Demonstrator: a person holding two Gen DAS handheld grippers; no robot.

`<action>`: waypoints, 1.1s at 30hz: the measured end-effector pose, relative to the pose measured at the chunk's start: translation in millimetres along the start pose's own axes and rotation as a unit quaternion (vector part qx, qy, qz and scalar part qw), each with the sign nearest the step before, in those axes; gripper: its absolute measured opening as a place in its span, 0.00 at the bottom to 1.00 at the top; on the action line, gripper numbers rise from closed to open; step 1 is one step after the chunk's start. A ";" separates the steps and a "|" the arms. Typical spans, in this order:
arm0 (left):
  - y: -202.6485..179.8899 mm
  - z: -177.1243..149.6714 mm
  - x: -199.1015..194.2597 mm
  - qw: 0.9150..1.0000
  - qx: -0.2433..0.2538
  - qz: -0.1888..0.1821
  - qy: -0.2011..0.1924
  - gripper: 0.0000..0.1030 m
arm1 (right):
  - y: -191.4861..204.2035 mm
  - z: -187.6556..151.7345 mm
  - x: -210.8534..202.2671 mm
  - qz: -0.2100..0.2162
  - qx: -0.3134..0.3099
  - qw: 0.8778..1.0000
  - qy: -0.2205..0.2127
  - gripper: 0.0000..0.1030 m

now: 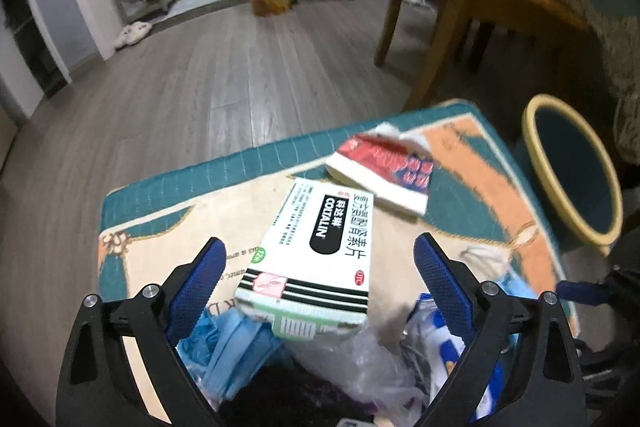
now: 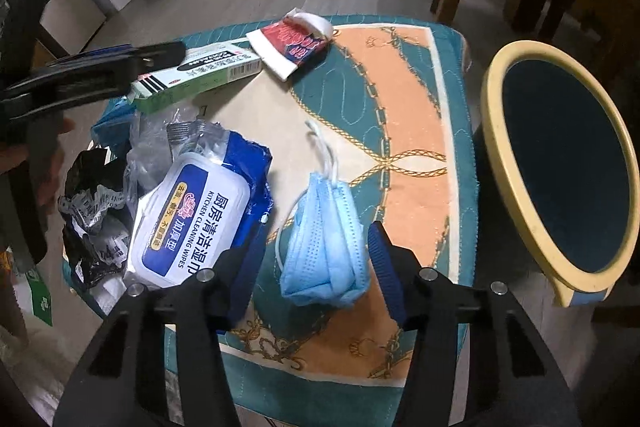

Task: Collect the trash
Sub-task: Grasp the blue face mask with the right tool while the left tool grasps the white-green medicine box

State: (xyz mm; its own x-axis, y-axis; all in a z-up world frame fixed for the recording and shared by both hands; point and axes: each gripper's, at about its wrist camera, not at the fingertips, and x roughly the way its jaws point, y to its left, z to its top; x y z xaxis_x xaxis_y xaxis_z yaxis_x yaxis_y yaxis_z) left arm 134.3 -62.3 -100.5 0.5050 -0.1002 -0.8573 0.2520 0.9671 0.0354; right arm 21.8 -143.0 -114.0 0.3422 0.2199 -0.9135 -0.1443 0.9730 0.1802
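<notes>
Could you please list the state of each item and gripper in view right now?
Left gripper: jaws open around the medicine box.
Right gripper: jaws open around the blue mask.
Wipes pack: lid closed.
Red packet: torn open.
Bin: no lid.

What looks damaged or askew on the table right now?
The red packet at the far edge is torn open, its white end ragged. The medicine box is tilted, its near end propped on the trash pile rather than flat. The wipes pack looks crumpled at its top.
</notes>
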 end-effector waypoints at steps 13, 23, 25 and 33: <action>11.5 -9.1 32.7 0.998 0.004 -0.026 0.062 0.84 | -2.3 -1.4 25.8 -0.003 -0.010 0.999 0.036 0.42; 7.7 -8.4 21.9 0.998 0.017 -0.033 0.053 0.73 | -1.9 -2.8 19.7 -0.004 -0.005 0.999 0.032 0.25; 5.7 -7.2 16.0 0.998 0.023 -0.031 0.047 0.73 | -1.2 -1.9 14.0 0.000 -0.005 1.000 0.028 0.20; 9.7 -8.8 -11.6 0.999 0.032 -0.018 0.025 0.69 | 5.0 4.8 -9.4 0.005 -0.020 1.000 0.004 0.03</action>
State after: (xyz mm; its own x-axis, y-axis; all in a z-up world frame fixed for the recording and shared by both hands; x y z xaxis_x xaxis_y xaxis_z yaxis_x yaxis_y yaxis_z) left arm 123.6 -49.7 -94.7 0.4525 -0.1206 -0.8836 0.3225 0.9459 0.0361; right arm 22.3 -139.9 -102.7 0.3338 0.2284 -0.9146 -0.1846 0.9673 0.1742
